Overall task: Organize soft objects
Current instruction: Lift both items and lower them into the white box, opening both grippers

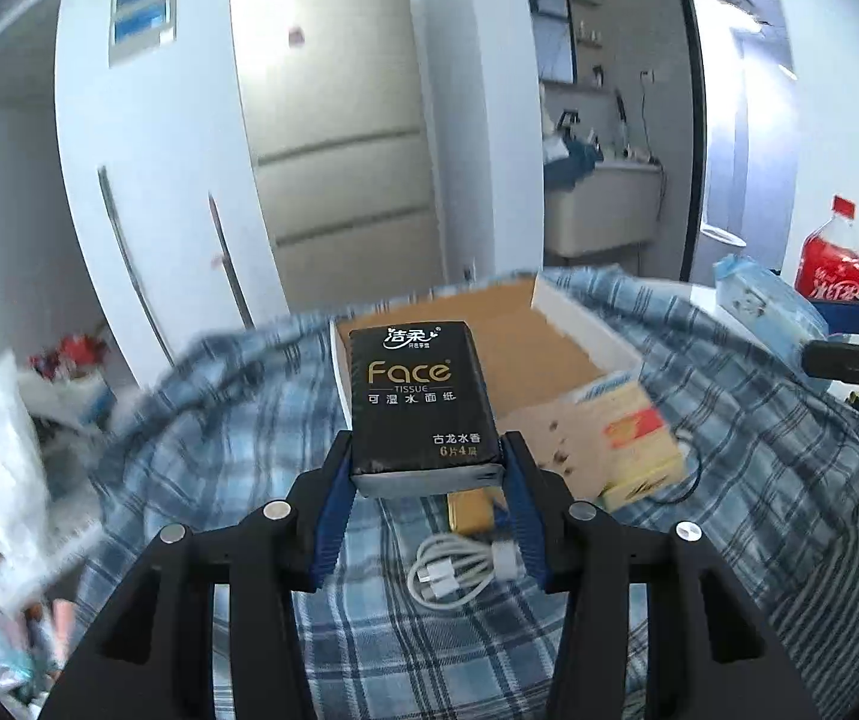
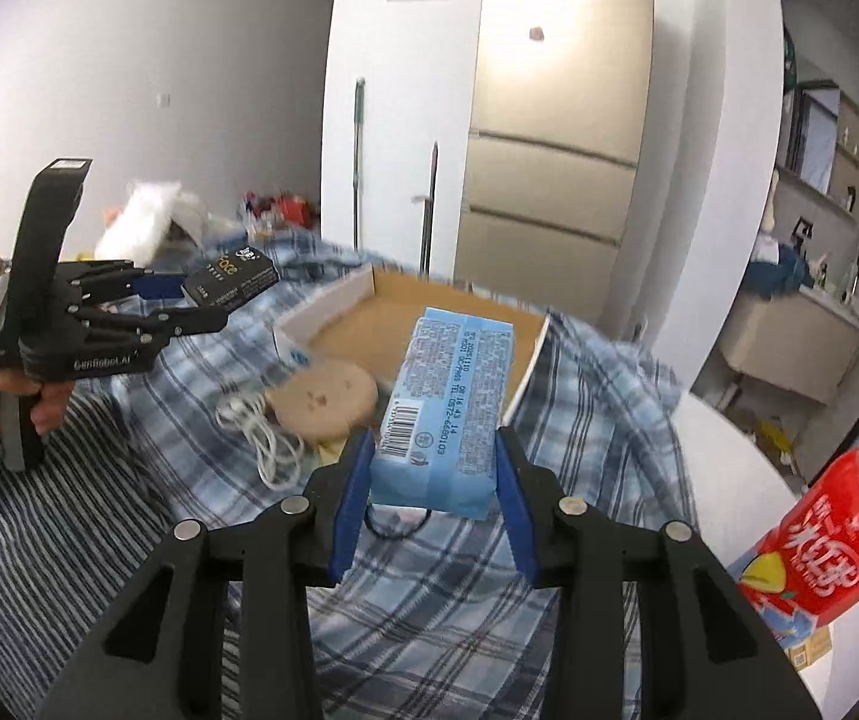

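Between my left gripper's (image 1: 426, 468) blue pads I hold a black tissue pack (image 1: 420, 399), clamped at its near end, its printed face up and its far end reaching over the near edge of the box (image 1: 579, 315). That box is a shallow cardboard tray with white walls, lying on the plaid cloth (image 1: 219, 420) spread across the surface. A yellow pack (image 1: 627, 438) lies tilted at the box's near right corner, partly blurred. Just below my left fingers a coiled white cable (image 1: 459, 570) lies on the cloth, with a small yellow-brown item (image 1: 471, 510) touching its far side; I cannot tell what that is.

My right gripper (image 2: 435, 474) is closed on a blue tissue pack (image 2: 447, 402), barcode side up, held above the cloth with its far end pointing at the box (image 2: 333, 306). From the right wrist view my left gripper (image 2: 189, 300) shows off to the left, carrying the black pack (image 2: 231, 282) in the air, near the box's left wall. A round tan object (image 2: 321, 399) lies by the box's near side, beside the cable (image 2: 261, 432). A red bottle (image 2: 813, 546) stands at the right, off the cloth, near my right gripper.
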Available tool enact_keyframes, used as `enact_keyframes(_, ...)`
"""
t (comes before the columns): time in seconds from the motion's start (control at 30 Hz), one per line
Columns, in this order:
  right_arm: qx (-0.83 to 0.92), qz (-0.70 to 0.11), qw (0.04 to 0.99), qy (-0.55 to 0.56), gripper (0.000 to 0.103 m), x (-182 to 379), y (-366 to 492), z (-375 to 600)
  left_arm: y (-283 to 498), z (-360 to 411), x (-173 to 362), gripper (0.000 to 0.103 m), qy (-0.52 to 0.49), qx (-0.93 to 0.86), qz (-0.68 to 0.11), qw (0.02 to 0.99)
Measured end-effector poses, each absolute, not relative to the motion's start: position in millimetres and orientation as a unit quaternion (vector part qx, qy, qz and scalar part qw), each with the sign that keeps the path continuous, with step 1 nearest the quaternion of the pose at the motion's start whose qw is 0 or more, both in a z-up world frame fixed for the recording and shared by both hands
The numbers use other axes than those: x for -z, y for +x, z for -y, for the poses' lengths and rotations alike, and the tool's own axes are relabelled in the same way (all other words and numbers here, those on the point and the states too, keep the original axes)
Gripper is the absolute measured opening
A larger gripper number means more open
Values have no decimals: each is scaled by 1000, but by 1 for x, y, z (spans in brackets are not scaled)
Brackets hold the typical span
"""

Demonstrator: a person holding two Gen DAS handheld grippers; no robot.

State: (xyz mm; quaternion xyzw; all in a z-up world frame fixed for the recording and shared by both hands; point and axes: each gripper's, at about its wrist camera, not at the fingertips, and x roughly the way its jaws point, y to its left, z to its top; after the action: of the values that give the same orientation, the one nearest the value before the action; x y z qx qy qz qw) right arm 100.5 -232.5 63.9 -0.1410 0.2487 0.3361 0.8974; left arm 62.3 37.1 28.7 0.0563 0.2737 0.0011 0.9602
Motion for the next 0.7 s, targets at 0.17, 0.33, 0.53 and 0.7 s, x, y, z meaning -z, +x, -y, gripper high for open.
enact_keyframes(0.17, -346, -221, 904, -115, 39, -81, 91, 240, 42, -27, -58, 50, 48, 7, -241, 969)
enact_keyframes(0.33, -357, -211, 907, -79, 39, -90, 87, 243, 29, -18, -84, 50, 29, 17, -227, 973)
enact_keyframes(0.53, -368, -200, 905, -80, 39, -93, 79, 237, 17, -15, -98, 50, 19, 13, -214, 976)
enact_keyframes(0.7, -375, -197, 902, -79, 39, -95, 78, 237, 9, -14, -98, 50, 9, 6, -217, 976)
